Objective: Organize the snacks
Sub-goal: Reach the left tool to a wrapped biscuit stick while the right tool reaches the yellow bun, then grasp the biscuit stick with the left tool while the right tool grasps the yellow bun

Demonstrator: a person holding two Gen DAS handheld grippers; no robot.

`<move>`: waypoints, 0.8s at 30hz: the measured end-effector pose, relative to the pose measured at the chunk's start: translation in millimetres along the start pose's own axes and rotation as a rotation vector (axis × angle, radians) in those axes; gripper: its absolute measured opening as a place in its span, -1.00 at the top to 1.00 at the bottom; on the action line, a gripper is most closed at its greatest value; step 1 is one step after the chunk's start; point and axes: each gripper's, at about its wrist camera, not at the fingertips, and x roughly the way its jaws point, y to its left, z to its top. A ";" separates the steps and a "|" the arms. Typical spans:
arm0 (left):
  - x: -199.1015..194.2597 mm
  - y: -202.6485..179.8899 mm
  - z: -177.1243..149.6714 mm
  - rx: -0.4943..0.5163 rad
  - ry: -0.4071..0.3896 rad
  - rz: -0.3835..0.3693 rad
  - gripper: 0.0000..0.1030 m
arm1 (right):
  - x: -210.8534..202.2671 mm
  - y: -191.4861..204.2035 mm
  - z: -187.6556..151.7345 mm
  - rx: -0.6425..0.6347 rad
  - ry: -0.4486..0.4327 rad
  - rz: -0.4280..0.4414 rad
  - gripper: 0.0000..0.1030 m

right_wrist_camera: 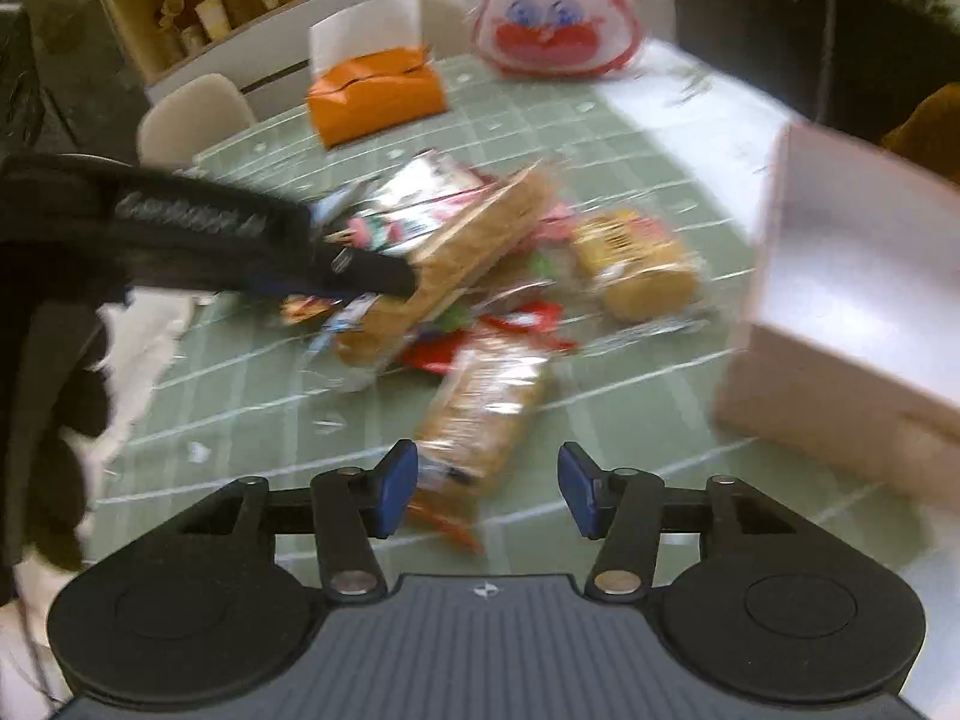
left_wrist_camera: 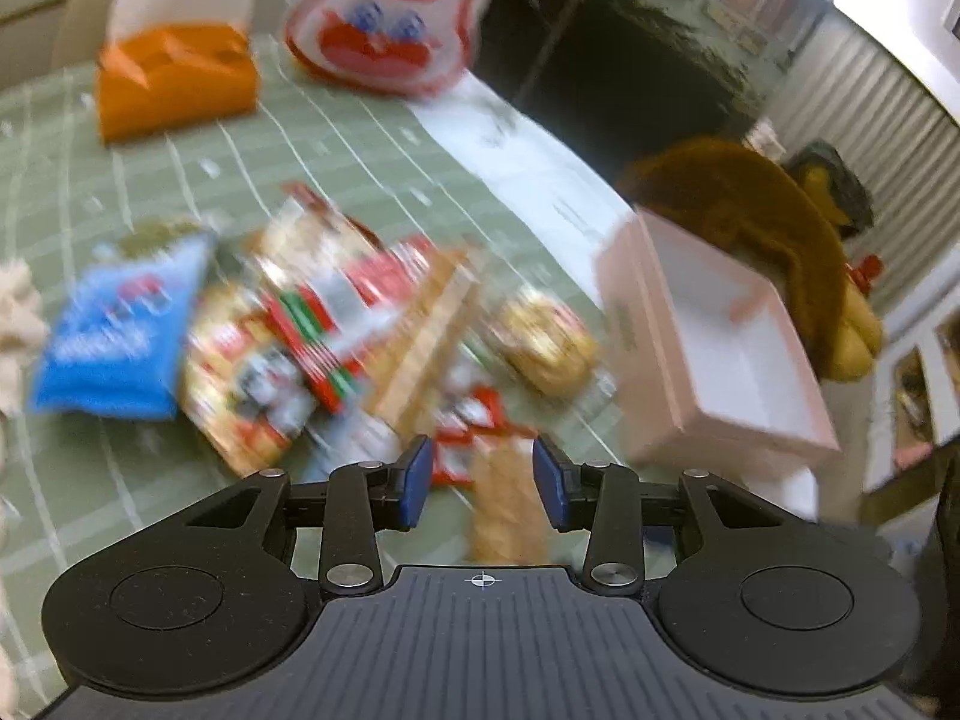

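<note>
Evidently you're spreading both grippers, left gripper [left_wrist_camera: 482, 483] and right gripper [right_wrist_camera: 487, 495], over a cracker pack [right_wrist_camera: 480, 414], gripping nothing, beside the empty pink box [right_wrist_camera: 852, 276].

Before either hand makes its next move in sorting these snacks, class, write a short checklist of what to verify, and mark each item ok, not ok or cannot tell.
1. Pink box open and nothing seen inside: ok.
2. Right tongs apart, pads not pressing the cracker pack between them: ok.
3. Left tongs open, holding nothing: ok.
4. Left tongs, in the right wrist view, reach into the snack pile; whether they touch a pack: cannot tell, blurred.
5. Path to the box free of the orange tissue box and the red and white bag: ok, both at the far side.
</note>
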 end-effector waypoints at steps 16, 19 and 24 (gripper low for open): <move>60.2 -37.4 -22.1 0.147 0.097 0.092 0.18 | -37.0 -45.5 43.6 -0.030 -0.135 -0.265 -0.60; 50.3 -31.4 -21.9 0.135 0.082 0.103 0.18 | -16.0 -34.7 75.5 -0.083 -0.113 -0.211 -0.63; 34.5 -14.4 -22.9 0.094 0.070 0.118 0.19 | 44.0 -19.5 114.3 -0.144 -0.005 -0.199 -0.64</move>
